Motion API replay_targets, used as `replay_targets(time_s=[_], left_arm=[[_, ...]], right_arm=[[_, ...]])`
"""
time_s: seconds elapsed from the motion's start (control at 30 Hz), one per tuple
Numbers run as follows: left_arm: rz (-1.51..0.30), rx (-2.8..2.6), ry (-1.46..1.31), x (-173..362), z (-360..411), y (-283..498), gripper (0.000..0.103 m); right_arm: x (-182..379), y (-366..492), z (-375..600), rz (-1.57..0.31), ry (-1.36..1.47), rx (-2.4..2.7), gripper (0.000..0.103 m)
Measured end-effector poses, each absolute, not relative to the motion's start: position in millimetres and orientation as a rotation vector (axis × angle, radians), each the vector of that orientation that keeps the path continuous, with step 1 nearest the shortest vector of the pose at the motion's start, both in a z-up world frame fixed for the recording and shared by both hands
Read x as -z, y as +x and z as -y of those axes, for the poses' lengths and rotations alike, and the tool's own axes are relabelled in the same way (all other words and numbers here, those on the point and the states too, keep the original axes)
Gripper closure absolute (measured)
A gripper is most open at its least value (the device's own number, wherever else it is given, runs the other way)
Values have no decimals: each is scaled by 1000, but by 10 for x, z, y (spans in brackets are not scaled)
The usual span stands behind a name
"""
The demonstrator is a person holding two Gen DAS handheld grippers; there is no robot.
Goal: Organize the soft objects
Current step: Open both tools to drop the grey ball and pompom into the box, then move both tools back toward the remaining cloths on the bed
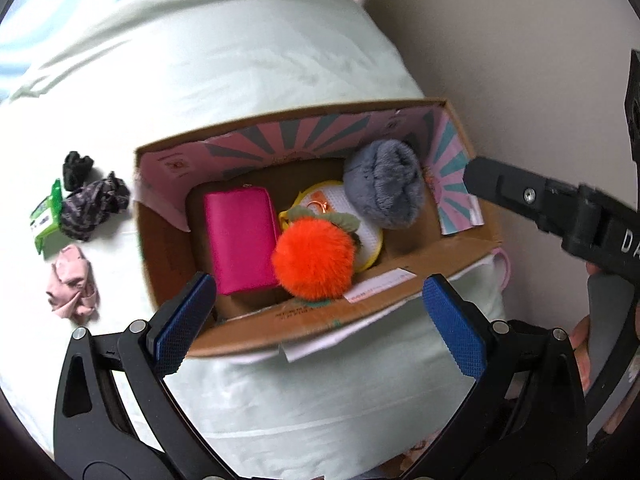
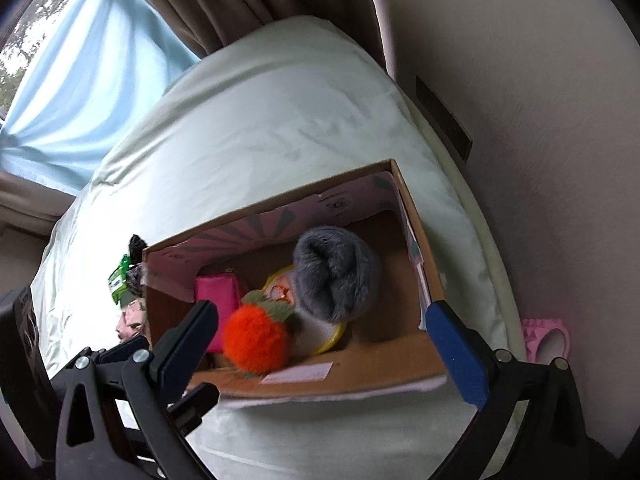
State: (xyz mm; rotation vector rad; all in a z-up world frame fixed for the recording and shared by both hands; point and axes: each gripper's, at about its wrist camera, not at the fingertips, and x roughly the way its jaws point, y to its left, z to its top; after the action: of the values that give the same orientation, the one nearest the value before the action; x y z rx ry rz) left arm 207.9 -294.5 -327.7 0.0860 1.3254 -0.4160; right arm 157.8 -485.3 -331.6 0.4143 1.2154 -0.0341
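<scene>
An open cardboard box (image 1: 400, 316) (image 2: 412, 216) stands on a pale green bed. Inside lie a pink pouch (image 1: 242, 240) (image 2: 214, 286), an orange pompom (image 1: 314, 260) (image 2: 254, 340), a grey fluffy roll (image 1: 384, 190) (image 2: 334, 272) and a yellow-rimmed round item (image 1: 370, 238) (image 2: 330, 338). My left gripper (image 1: 320, 316) hangs open above the box's near wall, nothing between its blue pads. My right gripper (image 2: 324, 340) is also open and empty over the box; one of its fingers (image 1: 508, 188) shows at the right of the left wrist view.
Left of the box on the bed lie a black cloth (image 1: 76, 170), a dark patterned cloth (image 1: 94, 208), a green packet (image 1: 46, 222) (image 2: 118, 278) and a pink cloth (image 1: 72, 284). A wall runs along the bed's right side. A pink foam roller (image 2: 546, 340) lies beside the bed; curtains (image 2: 88, 68) hang behind.
</scene>
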Motion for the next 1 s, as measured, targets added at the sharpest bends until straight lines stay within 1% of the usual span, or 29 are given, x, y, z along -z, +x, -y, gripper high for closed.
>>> replay_targets(time_s=[0.37, 0.57, 0.8, 1.0], left_arm=[[-1177, 385, 83, 2275, 2405, 1542, 0], [-1081, 330, 49, 1804, 1780, 1273, 0], [-996, 256, -7, 1429, 958, 979, 0], [-928, 186, -42, 1177, 214, 714, 0]], right_arm=[[2340, 1118, 4407, -1086, 309, 17, 0], [1860, 888, 3951, -1006, 207, -7, 0], [1410, 577, 3408, -885, 175, -38, 0], [1193, 347, 2896, -820, 129, -75, 0]])
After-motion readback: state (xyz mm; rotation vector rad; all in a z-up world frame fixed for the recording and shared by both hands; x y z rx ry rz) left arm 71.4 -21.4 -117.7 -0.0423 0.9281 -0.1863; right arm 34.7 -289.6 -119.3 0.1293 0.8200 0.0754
